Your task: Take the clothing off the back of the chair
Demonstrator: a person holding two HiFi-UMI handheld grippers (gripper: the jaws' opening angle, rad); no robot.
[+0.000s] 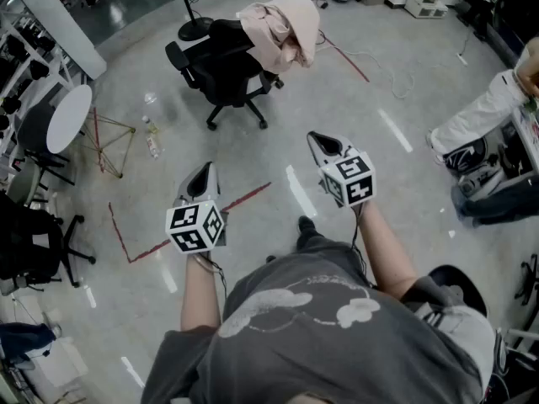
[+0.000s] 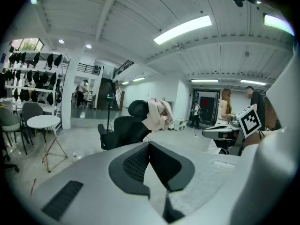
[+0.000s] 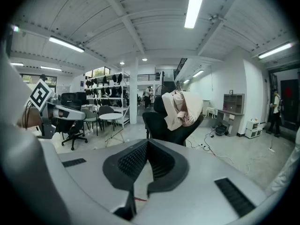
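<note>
A pale pink garment (image 1: 282, 28) is draped over the backrest of a black office chair (image 1: 223, 70) on the far floor. The same garment (image 2: 157, 114) hangs on the chair (image 2: 124, 128) in the left gripper view. It also shows as the garment (image 3: 180, 108) on the chair (image 3: 164, 125) in the right gripper view. My left gripper (image 1: 205, 168) and right gripper (image 1: 318, 139) are held out side by side, well short of the chair. The left gripper (image 2: 149, 144) has its tips together and nothing in it. The right gripper (image 3: 147, 141) is shut and empty too.
A round white table (image 1: 67, 116) and a black chair (image 1: 34, 242) stand at the left. A water bottle (image 1: 152, 146) lies on the floor near red tape lines (image 1: 244, 196). Cables (image 1: 370, 61) trail beyond the chair. A person (image 1: 480, 116) sits at the right.
</note>
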